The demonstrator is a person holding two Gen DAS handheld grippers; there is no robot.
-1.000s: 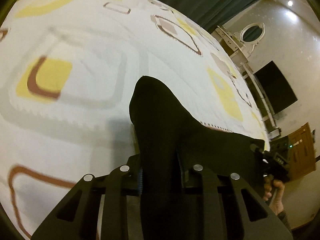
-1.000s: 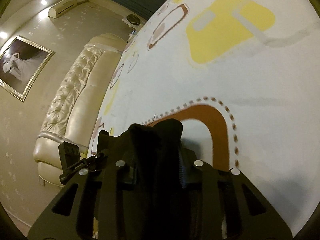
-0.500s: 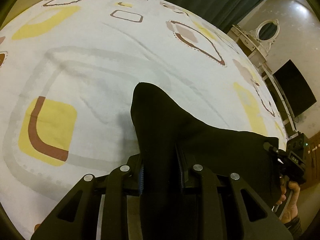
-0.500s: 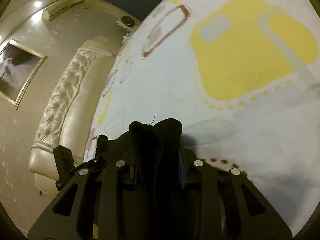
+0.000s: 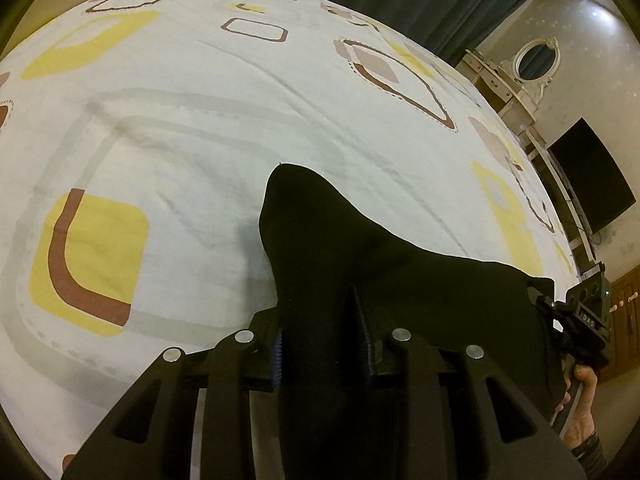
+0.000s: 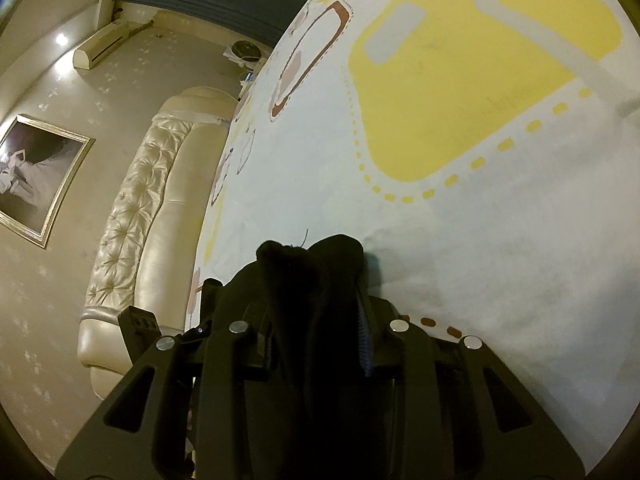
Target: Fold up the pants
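Left wrist view: the left gripper (image 5: 320, 344) has its jaws clenched on a bunch of the black pants (image 5: 360, 264), which rise from between them toward 12 o'clock and end in a rounded corner over the bed (image 5: 200, 120). From there the cloth stretches off toward 4 o'clock, where the right gripper (image 5: 560, 312) grips its other end, with the person's hand (image 5: 580, 388) below it. The pants look to hang lifted between the two grips; whether any part touches the patterned sheet cannot be told. To do this step well, I would keep the two grips level and the edge between them taut, so the cloth comes down flat and square with no twist.

Right wrist view: the right gripper's jaws are clamped on a thick wad of the pants, poking out toward 12 o'clock above the sheet. The left gripper shows at 8 o'clock, with the padded headboard (image 6: 132, 232) beyond at 9 o'clock. A bulky grab like this may slip, so lower it slowly.

No containers show in either view.
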